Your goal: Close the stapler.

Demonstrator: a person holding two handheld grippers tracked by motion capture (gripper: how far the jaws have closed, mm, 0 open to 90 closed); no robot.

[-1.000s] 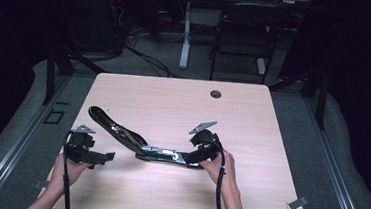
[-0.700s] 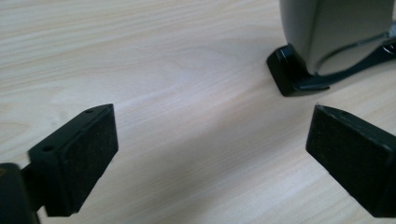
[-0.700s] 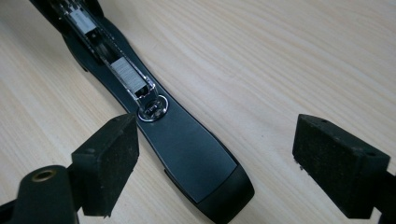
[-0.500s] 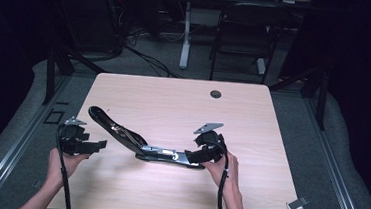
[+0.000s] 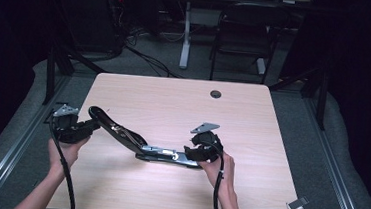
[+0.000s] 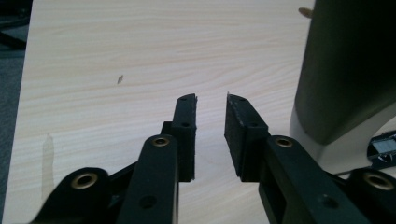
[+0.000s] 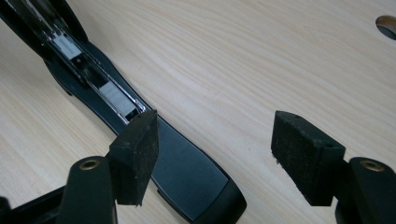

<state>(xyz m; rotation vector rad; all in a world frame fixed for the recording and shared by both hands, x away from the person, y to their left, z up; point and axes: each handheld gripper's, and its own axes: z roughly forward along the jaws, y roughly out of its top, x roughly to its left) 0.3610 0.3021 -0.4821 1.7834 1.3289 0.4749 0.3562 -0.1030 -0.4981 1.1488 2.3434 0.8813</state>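
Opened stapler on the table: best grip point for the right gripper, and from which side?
Take the flat base end of the stapler, coming from its right end along the table. That end lies low and flat; the right gripper is open right there, one of its fingers over the base. Avoid the exposed staple channel.

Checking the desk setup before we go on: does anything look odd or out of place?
Yes: the stapler lies swung fully open on the table, its top arm raised toward the left gripper and its staple channel exposed.

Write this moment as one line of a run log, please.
object: opened stapler on table | left gripper: open, beside its raised end | right gripper: open, at its base
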